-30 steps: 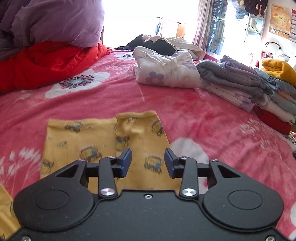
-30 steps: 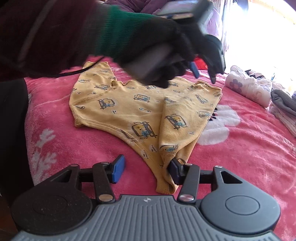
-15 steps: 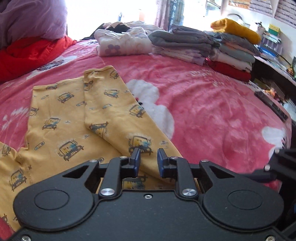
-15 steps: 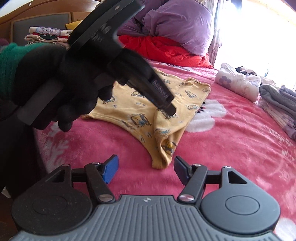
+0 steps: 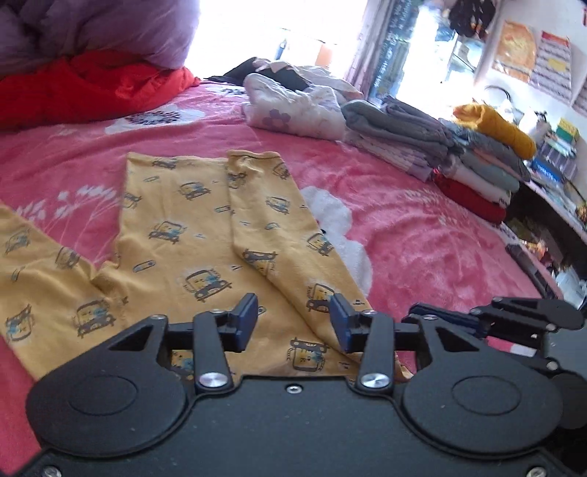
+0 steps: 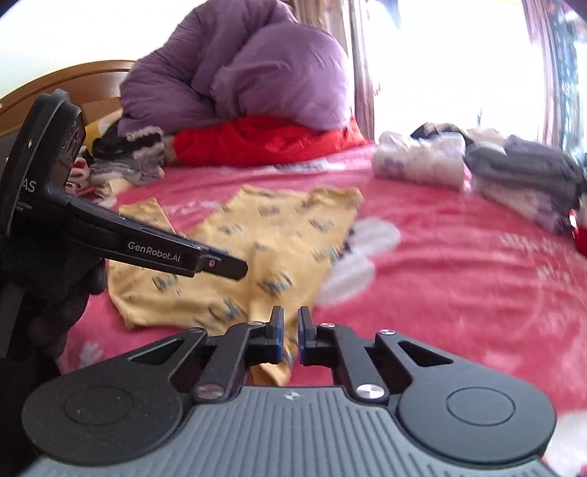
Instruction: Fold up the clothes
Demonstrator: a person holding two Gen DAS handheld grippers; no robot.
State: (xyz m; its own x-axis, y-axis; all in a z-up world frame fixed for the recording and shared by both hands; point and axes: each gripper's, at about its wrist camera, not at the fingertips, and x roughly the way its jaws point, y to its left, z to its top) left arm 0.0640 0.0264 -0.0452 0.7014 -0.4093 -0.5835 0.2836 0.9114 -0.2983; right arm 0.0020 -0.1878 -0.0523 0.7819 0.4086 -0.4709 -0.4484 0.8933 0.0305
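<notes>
A yellow garment (image 5: 205,257) printed with little cars lies spread on the pink bedspread (image 5: 422,238), one part folded over along its right side. My left gripper (image 5: 293,323) hovers over its near edge. Its jaws are opening, and the cloth lies below them, not between the pads. In the right wrist view the left gripper (image 6: 234,266) reaches in from the left, held by a gloved hand. My right gripper (image 6: 291,330) is shut on the near end of the garment (image 6: 279,235), and yellow cloth bunches under its fingers. It also shows from the side as the right gripper (image 5: 422,318).
A stack of folded clothes (image 5: 458,157) and a white flowered bundle (image 5: 293,106) sit at the far right of the bed. A red blanket (image 5: 91,84) under a purple duvet (image 5: 110,29) lies at the far left. A small clothes pile (image 6: 128,154) rests by the headboard.
The right jaws went from wide open to closed on the garment's near end. The left jaws narrowed, then widened again, and that gripper moved across the garment toward its near edge.
</notes>
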